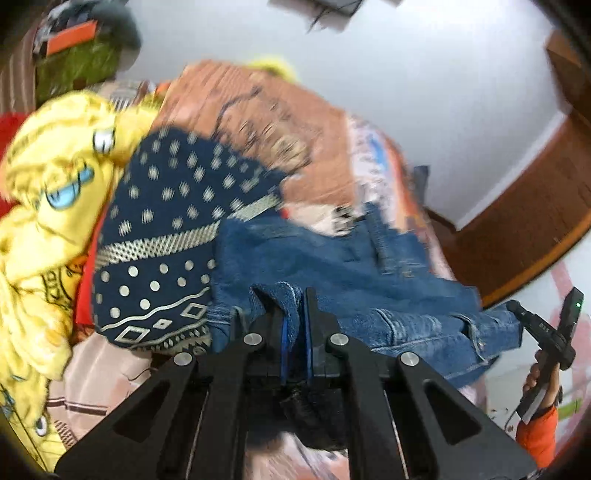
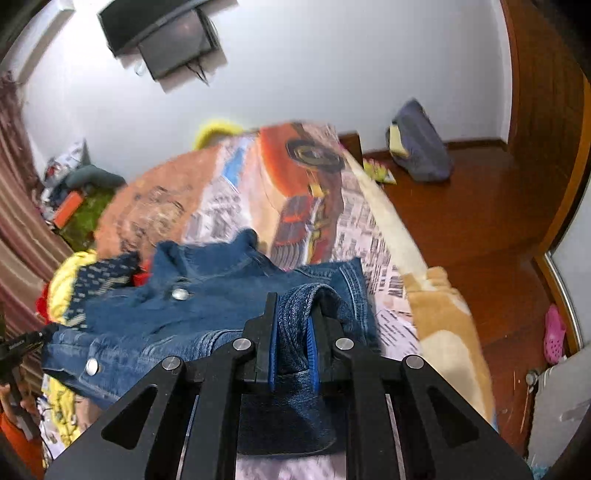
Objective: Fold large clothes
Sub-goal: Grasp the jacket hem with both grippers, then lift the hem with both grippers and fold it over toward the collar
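A home bedroom: a bed [image 2: 369, 236] with printed blanket, wall-mounted television [image 2: 162, 33], wooden floor [image 2: 461, 221].

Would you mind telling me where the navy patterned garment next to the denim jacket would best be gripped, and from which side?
Probably at the navy patterned garment's rounded near hem, the band with diamond shapes, coming from the front of the bed. That edge hangs free, while the denim jacket overlaps its right side and the yellow garment crowds its left. Both grippers are shut on denim, so one must release first.
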Demonstrator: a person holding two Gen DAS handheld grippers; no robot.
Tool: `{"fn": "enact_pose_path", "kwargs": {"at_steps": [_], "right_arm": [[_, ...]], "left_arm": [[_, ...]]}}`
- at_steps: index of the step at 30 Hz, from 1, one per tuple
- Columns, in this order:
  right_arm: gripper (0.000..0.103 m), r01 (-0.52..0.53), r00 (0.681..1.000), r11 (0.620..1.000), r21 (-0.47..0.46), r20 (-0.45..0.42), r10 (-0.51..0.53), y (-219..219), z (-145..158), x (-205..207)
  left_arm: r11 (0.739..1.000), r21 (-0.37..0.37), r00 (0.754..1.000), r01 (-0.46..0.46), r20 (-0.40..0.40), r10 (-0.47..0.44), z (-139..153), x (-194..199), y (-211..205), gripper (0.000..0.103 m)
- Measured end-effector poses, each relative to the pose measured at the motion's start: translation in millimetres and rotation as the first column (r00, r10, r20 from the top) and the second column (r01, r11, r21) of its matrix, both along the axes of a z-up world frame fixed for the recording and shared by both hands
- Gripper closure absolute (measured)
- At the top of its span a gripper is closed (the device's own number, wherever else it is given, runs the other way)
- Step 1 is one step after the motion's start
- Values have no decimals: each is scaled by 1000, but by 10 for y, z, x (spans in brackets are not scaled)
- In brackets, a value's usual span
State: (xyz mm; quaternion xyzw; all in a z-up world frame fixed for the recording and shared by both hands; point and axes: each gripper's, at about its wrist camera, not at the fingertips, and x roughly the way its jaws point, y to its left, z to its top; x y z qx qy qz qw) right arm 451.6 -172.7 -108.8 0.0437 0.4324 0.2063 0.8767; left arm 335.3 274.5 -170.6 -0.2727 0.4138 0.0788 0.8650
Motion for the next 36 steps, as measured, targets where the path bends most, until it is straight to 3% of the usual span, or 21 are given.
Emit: {"fn": "enact_pose_path", "kwargs": {"at_steps": [4, 6, 9, 12, 13, 14, 17, 21, 23, 25, 31, 36], "right_arm": [[91, 12, 999, 998, -61, -48, -15, 91, -349, 192], [90, 4, 999, 995, -95, -47, -9, 115, -469, 239], [89, -22, 999, 989, -145, -37, 16, 163, -557, 259], [86, -42, 999, 980, -193, -18, 39, 179, -490, 191], [84, -50, 999, 974, -219, -20, 47, 185, -439, 160], [78, -53, 999, 970, -239, -23, 49, 202, -416, 156], [54, -39, 999, 945, -325, 18, 47, 203, -199, -21], [41, -62, 992, 944, -324, 87, 95, 163, 86, -356], [40, -94, 988, 950, -297, 93, 127, 160, 173, -525], [39, -138, 982, 951, -277, 87, 167, 186, 198, -686], [36, -226, 972, 941, -250, 1, 234, 337, -114, -978], [36, -250, 968, 934, -254, -67, 241, 500, -415, -963]], "left_arm": [[1000, 12, 997, 4, -72, -3, -388, 148, 28, 94], [998, 52, 997, 26, -78, -22, -497, 174, -5, 92], [988, 132, 995, 76, -78, -66, -476, 161, -115, 92], [957, 243, 983, 158, -134, -129, -376, 141, -294, 88], [944, 282, 979, 169, -156, -128, -333, 140, -344, 74], [929, 332, 979, 165, -167, -114, -273, 114, -387, 54], [888, 438, 989, 140, -106, -104, -17, -51, -493, 26], [877, 457, 989, 148, -48, -142, 245, -259, -659, 20], [866, 468, 983, 177, -43, -178, 291, -304, -814, 12], [846, 487, 974, 217, -49, -222, 285, -345, -997, 11], [804, 514, 953, 300, -136, -269, -34, -330, -1383, 7], [761, 572, 952, 306, -205, -228, -387, -189, -1459, 5]]}}
